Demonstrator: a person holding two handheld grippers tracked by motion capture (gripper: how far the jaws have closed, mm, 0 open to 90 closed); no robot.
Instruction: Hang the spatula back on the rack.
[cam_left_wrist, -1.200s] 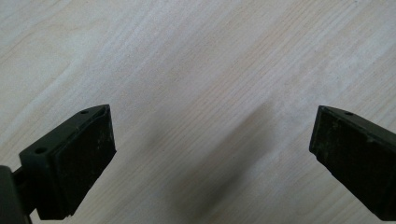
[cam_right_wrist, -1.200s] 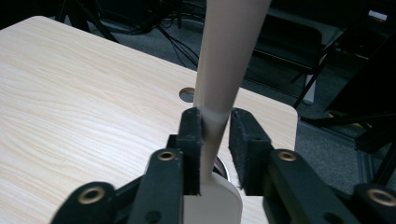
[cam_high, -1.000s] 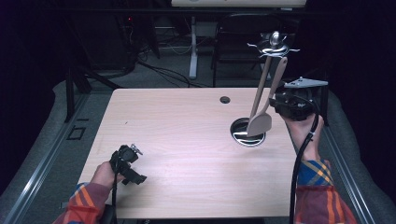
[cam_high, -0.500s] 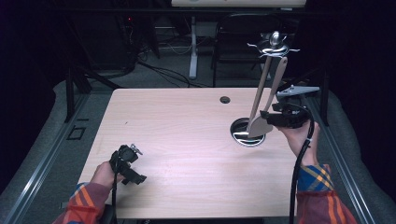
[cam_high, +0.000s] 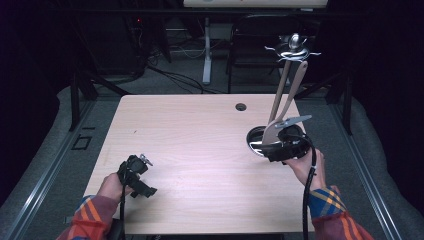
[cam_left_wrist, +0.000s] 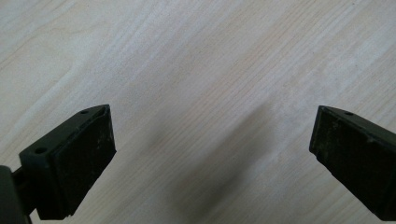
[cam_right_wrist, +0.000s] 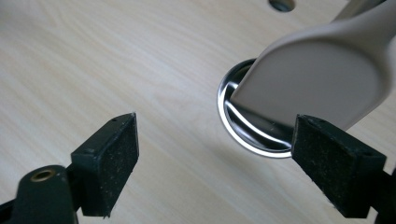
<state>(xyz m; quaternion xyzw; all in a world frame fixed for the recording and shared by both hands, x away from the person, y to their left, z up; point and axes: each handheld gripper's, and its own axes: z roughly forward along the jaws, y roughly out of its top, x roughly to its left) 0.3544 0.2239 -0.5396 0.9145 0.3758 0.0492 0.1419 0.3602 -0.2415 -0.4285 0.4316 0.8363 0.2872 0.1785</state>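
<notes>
As held at the near right: right gripper (cam_high: 272, 150), jaws apart, nothing between them, just beside the stand's base.
Left gripper (cam_high: 142, 175): near left, over bare wood, jaws wide apart, holding nothing.
Surface (cam_high: 200, 145): pale wood grain; small dark round hole (cam_high: 241, 107) near far edge.
Utensil stand (cam_high: 293, 47): right side, shiny round base (cam_right_wrist: 243, 126) on the surface, hooks on top.
Hanging utensils: two beige pieces; a flat spatula blade (cam_right_wrist: 317, 79) low over the base.
Sleeves: plaid, both forearms.
</notes>
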